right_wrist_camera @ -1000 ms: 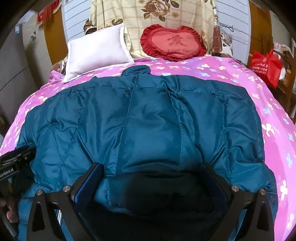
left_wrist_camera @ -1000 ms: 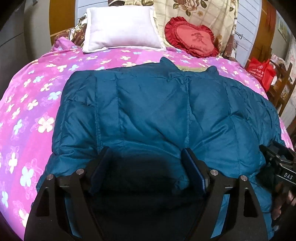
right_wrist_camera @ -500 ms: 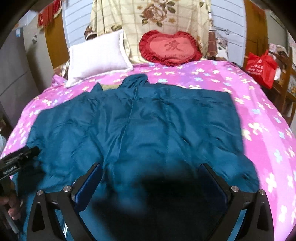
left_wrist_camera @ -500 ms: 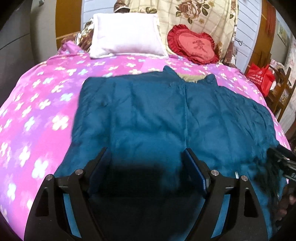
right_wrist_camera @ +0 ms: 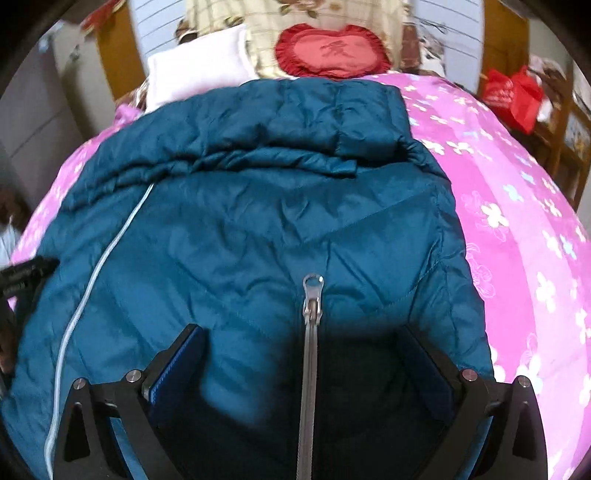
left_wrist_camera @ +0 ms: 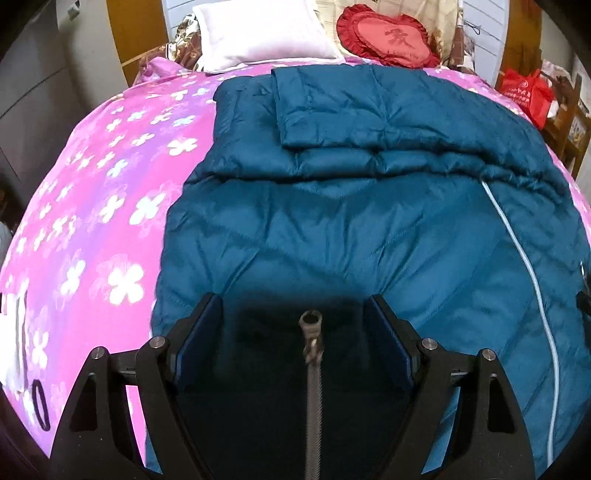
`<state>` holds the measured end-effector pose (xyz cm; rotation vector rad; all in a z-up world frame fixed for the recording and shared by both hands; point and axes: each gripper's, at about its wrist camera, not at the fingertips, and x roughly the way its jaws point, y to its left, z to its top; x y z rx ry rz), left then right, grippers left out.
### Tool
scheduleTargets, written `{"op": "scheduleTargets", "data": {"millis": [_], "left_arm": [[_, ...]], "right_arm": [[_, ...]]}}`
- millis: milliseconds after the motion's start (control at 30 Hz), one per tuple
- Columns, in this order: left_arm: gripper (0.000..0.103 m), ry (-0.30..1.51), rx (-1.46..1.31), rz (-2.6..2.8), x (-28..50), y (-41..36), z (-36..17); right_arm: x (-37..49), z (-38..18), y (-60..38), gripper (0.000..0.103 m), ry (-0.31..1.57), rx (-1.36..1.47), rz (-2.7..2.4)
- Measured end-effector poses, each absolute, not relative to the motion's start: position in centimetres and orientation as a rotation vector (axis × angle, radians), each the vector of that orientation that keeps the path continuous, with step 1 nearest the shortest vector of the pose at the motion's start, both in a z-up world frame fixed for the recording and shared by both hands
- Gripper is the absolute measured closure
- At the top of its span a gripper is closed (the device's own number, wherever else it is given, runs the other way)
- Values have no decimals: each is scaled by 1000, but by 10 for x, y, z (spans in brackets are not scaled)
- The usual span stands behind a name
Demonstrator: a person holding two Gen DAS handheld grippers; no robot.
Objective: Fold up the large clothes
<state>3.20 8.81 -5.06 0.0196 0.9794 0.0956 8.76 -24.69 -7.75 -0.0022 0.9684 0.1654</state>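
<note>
A large teal quilted down jacket (left_wrist_camera: 351, 206) lies spread on the pink flowered bed, also in the right wrist view (right_wrist_camera: 258, 229). Its far part is folded over toward me, with a sleeve (left_wrist_camera: 332, 107) lying across the top. A pale zipper line (left_wrist_camera: 524, 251) runs down the jacket, also seen in the right wrist view (right_wrist_camera: 96, 273). My left gripper (left_wrist_camera: 295, 332) is open just above the near hem. My right gripper (right_wrist_camera: 306, 354) is open over the jacket's right near part. A metal zipper-like strip (left_wrist_camera: 313, 369) hangs between each gripper's fingers (right_wrist_camera: 310, 332).
The pink bedspread (left_wrist_camera: 92, 221) shows left of the jacket and right of it (right_wrist_camera: 517, 221). A white pillow (left_wrist_camera: 266, 33) and a red heart cushion (left_wrist_camera: 388, 37) lie at the headboard. A red bag (right_wrist_camera: 513, 96) and wooden furniture stand at the right.
The jacket's far part has been folded over, with a sleeve now across the top. A zipper-like strip now shows between the fingers of each gripper. Both grippers stay open.
</note>
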Motion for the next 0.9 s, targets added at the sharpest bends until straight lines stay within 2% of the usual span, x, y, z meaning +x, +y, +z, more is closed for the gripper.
{"op": "scheduleTargets", "data": {"millis": [200, 500, 767, 900], "left_arm": [[22, 900, -41, 76, 1, 91, -34], [22, 987, -27, 69, -13, 86, -49], [19, 960, 5, 97, -16, 79, -54], [14, 964, -1, 112, -14, 82, -55]], "right_arm": [[81, -80, -244, 0, 964, -34, 152], [54, -79, -245, 0, 1017, -40, 172], [29, -81, -248, 0, 971, -77, 210], [29, -82, -247, 0, 969, -87, 204]]}}
